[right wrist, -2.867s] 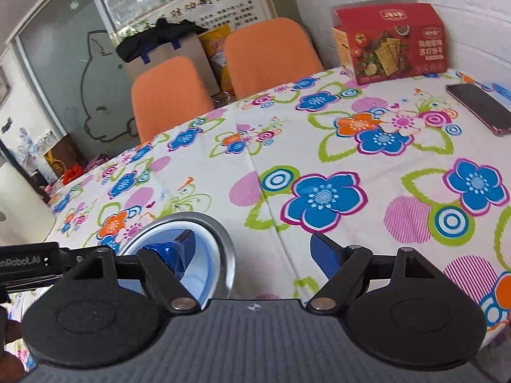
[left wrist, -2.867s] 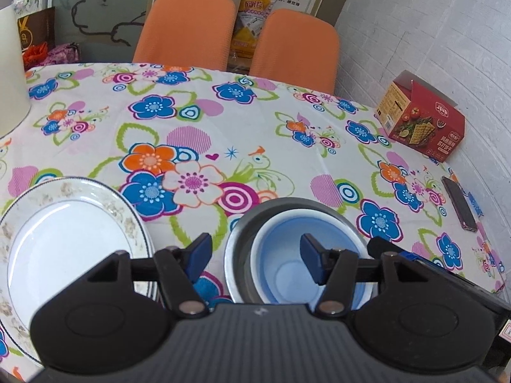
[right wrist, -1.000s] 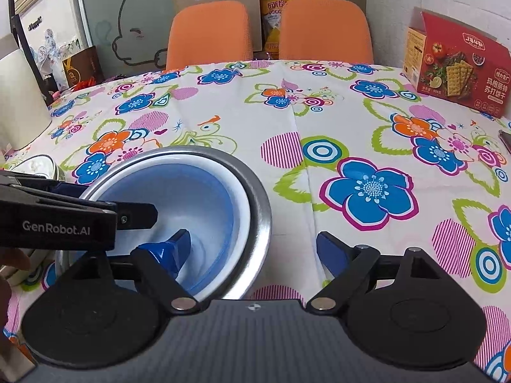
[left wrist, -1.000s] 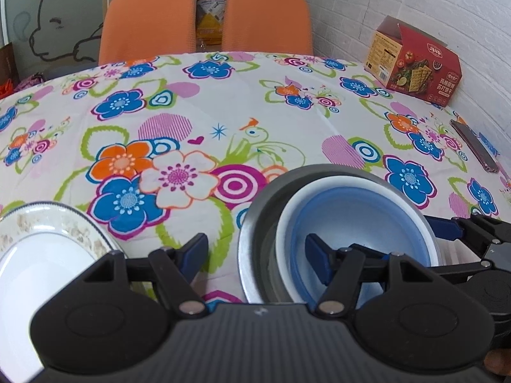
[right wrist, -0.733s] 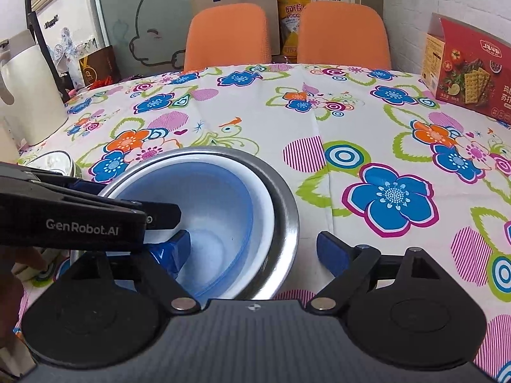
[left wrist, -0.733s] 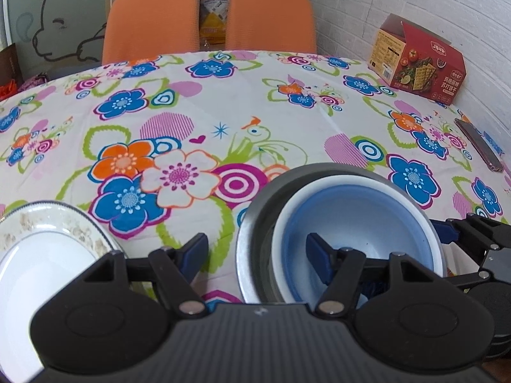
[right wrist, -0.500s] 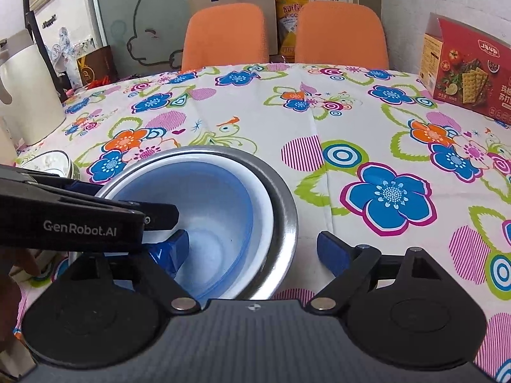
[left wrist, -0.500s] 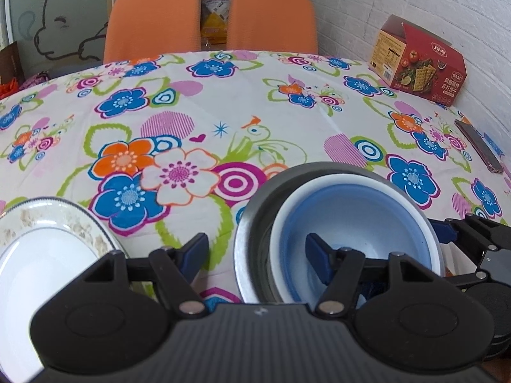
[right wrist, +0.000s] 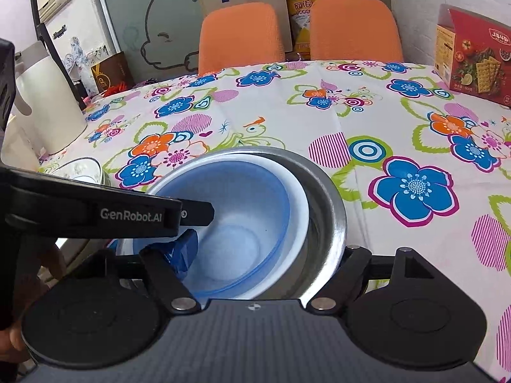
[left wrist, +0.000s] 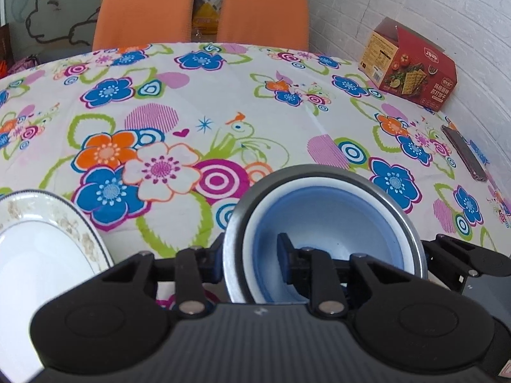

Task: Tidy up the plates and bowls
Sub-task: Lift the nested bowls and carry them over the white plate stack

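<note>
A blue bowl (left wrist: 335, 220) sits in a white bowl (left wrist: 255, 223), and both sit in a steel bowl (left wrist: 412, 223) on the flowered tablecloth. My left gripper (left wrist: 250, 257) is shut on the stack's left rim, one finger outside the steel wall and one inside the blue bowl. My right gripper (right wrist: 266, 252) stands open astride the stack's right side. Its left finger is inside the blue bowl (right wrist: 242, 210) and its right finger is hidden under the steel rim (right wrist: 332, 210). A white plate (left wrist: 41, 255) with a patterned border lies to the left.
A red cracker box (left wrist: 412, 63) and a dark phone (left wrist: 466, 153) lie by the brick wall on the right. Two orange chairs (left wrist: 143, 9) stand behind the table. A white jug (right wrist: 51, 102) stands at the far left. A hand (right wrist: 16, 335) holds the left gripper.
The left jaws have closed onto the stack's rim. The right gripper has slid forward and narrowed slightly, so the steel rim now covers its right finger. The stack looks nearer.
</note>
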Demonstrator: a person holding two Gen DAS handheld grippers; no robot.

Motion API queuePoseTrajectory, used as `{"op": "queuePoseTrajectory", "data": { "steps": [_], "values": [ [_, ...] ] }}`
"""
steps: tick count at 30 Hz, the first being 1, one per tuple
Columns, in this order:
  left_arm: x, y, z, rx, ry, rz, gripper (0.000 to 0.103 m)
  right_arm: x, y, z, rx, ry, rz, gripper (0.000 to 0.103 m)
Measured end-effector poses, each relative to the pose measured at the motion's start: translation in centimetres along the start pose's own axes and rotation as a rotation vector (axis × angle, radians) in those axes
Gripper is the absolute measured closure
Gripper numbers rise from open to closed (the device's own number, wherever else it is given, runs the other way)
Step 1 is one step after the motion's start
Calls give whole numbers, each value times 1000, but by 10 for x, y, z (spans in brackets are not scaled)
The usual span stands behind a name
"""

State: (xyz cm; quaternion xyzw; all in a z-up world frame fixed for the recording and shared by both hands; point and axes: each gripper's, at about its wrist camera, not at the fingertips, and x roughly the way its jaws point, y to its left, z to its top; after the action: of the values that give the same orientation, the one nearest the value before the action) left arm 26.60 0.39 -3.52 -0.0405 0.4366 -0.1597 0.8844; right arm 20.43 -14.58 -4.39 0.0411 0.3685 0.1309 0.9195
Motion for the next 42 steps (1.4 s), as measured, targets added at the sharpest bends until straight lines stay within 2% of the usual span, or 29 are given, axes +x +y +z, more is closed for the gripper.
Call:
{"op": "queuePoseTrajectory", "data": {
  "steps": [3, 11, 14, 17, 21, 25, 30, 35, 39, 40, 42],
  "values": [
    [-3, -1, 7, -25, -4, -23, 80, -8, 1, 5, -15, -33, -28, 37],
    [-17, -21, 20, -8, -47, -33, 79, -27, -4, 14, 14, -78, -56, 35],
    [-35, -18, 18, -9, -92, -16, 79, -35, 10, 20, -9, -100, -36, 35],
    [-62, 1, 16, -41, -132, 8, 79, -39, 38, 28, -61, -128, 2, 35],
    [-102, 41, 7, -84, -188, 98, 79, -33, 85, 34, -120, -150, 106, 34],
    [-127, 89, -11, -146, -193, 217, 79, -8, 132, 31, -155, -100, 228, 34],
    [-131, 141, -40, -237, -144, 282, 79, 17, 169, 18, -184, -12, 296, 34],
    [-121, 161, -52, -262, -118, 274, 79, 30, 180, 12, -186, 31, 281, 34],
    [-116, 166, -53, -255, -126, 258, 78, 39, 178, 10, -168, 49, 278, 33],
    [-116, 166, -53, -251, -130, 255, 76, 39, 178, 11, -161, 50, 283, 33],
    [-115, 167, -53, -256, -137, 229, 58, 41, 177, 13, -143, 57, 293, 33]
  ]
}}
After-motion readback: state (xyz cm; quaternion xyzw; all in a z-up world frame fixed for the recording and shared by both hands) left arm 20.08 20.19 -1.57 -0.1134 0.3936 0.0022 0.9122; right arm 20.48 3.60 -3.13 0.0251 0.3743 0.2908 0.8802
